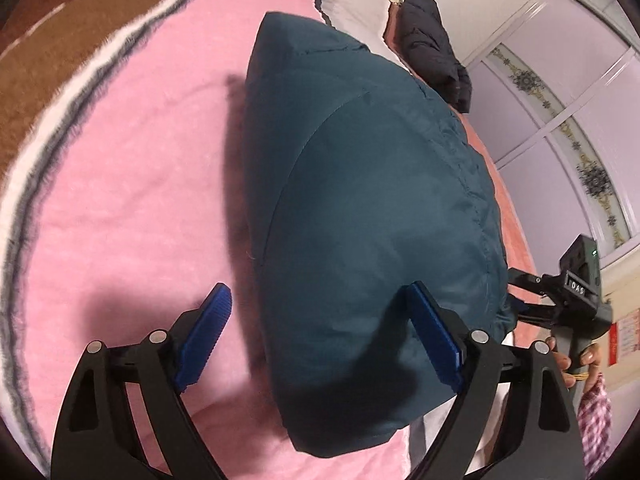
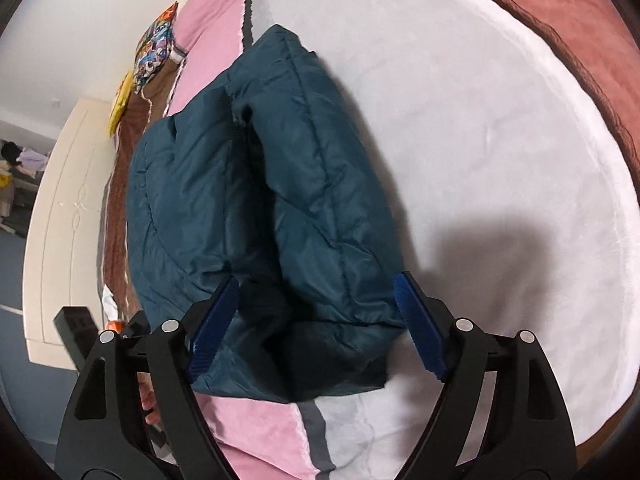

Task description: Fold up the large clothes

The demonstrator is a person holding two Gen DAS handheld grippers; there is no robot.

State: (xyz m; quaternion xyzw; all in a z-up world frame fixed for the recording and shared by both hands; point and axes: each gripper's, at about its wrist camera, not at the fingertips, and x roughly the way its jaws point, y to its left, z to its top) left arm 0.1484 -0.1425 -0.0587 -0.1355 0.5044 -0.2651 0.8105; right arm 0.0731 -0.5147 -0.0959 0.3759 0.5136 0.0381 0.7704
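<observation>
A folded teal padded jacket (image 1: pixel 360 200) lies as a thick bundle on the bed's pink blanket (image 1: pixel 120 180). My left gripper (image 1: pixel 320 290) hovers at the jacket's near end, open. Its left pad (image 1: pixel 212 328) is over the pink blanket and its right pad (image 1: pixel 436 336) over the fabric, neither pressing. In the right wrist view the same jacket (image 2: pixel 248 200) shows its folded layers. My right gripper (image 2: pixel 316 280) stands open astride its near corner, with both blue pads clear of the cloth. A hand (image 1: pixel 560 356) holding the right gripper's handle shows at the right edge.
A dark garment (image 1: pixel 432 44) lies at the bed's far end. Brown-striped bedding (image 1: pixel 48 60) borders the pink. White blanket (image 2: pixel 480 140) spreads right of the jacket. A colourful pillow (image 2: pixel 156 52), a cream cabinet (image 2: pixel 68 220) and wardrobe doors (image 1: pixel 560 92) surround the bed.
</observation>
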